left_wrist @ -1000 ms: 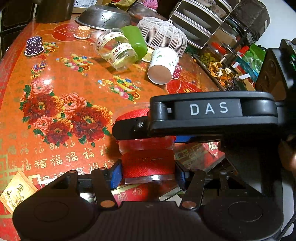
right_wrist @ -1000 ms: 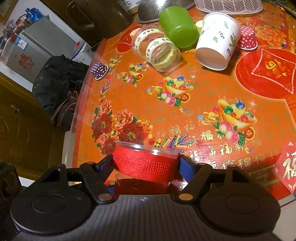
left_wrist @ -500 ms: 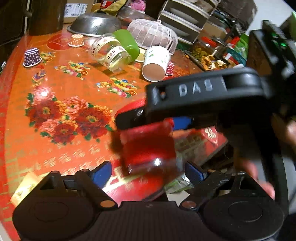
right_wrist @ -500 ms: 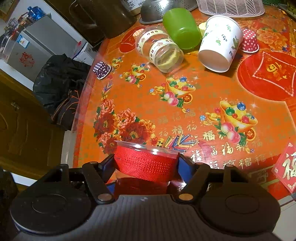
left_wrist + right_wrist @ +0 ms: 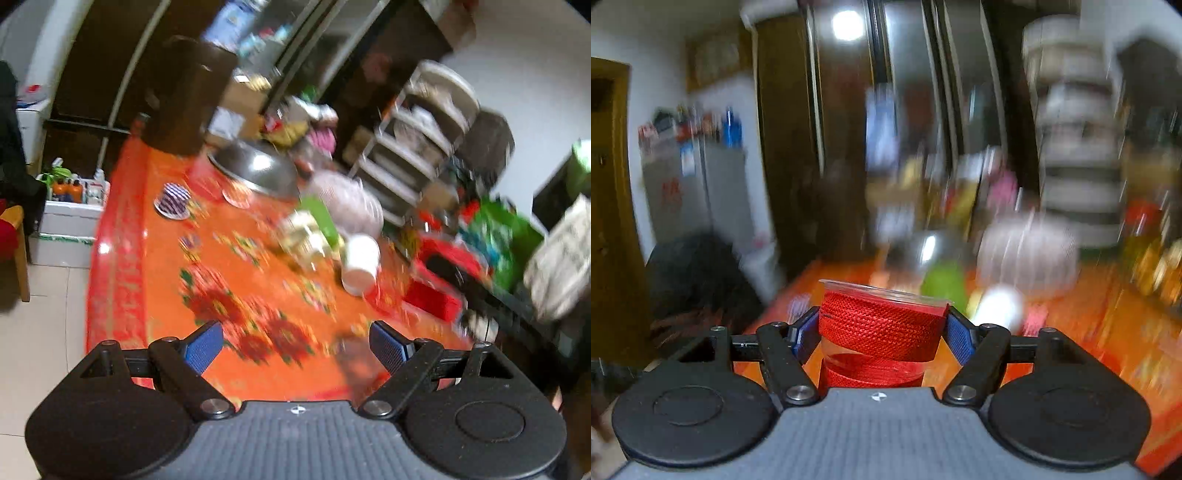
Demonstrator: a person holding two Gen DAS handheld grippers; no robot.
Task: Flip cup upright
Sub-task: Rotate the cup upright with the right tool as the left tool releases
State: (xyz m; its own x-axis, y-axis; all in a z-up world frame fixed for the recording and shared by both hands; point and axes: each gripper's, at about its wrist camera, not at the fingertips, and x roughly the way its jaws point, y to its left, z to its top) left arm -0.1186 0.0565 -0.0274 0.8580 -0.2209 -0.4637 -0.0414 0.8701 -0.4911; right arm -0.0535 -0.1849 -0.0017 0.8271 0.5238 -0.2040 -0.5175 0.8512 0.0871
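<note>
Jaws of the right gripper (image 5: pixel 882 332) are pinched on the clear plastic cup wrapped in red woven ribbon (image 5: pixel 881 325), held rim-up above the orange bench (image 5: pixel 1089 332), left gripper (image 5: pixel 295 349) spread empty, so thin walls could get crushed or slip if it's swung hard.

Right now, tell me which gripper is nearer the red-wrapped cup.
Right. The right gripper clamps the red-wrapped cup between its pads; the left gripper is open, holding nothing.

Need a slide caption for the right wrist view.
Right tongs shut on the red-wrapped clear cup, rim up, above the orange table; background motion-blurred.
</note>
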